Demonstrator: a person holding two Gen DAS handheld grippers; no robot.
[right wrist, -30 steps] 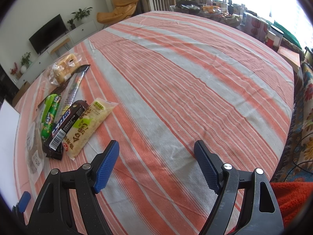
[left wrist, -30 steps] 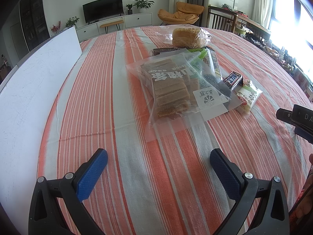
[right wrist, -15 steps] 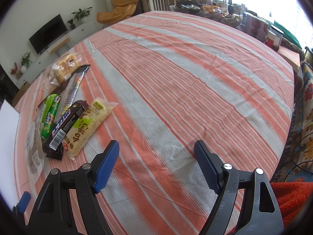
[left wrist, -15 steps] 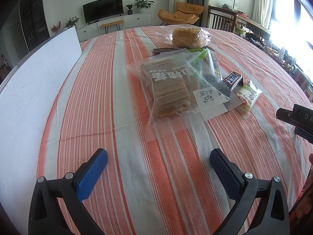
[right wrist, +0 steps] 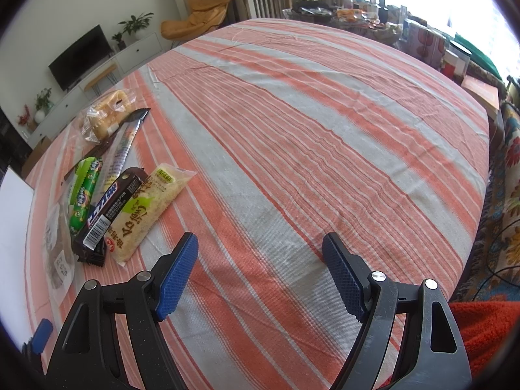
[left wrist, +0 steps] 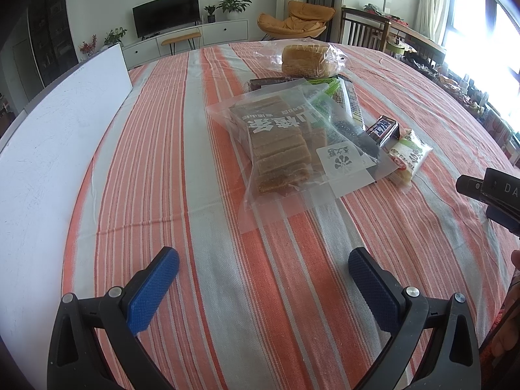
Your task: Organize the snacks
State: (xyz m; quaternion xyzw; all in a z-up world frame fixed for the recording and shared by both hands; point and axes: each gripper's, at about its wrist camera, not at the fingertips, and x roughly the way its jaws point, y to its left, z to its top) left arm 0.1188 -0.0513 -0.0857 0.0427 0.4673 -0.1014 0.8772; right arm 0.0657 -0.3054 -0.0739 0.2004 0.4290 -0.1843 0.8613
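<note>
With nothing yet picked, both the left gripper and right gripper are held apart and empty, the plastic-wrapped snacks being clustered at twelve o'clock on the orange-striped tablecloth.

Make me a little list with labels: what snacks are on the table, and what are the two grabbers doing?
table: striped cloth, orange and grey
big clear bag: brown cake slices inside, lying flat
bread: in a clear wrapper, at the far end of the pile
green packet: beside the dark bar
dark bar: resting partly on the pale packet
pale packet: nearest the right gripper
white board: along the table's left edge
left gripper: open, holding nothing
right gripper: open, holding nothing
</note>
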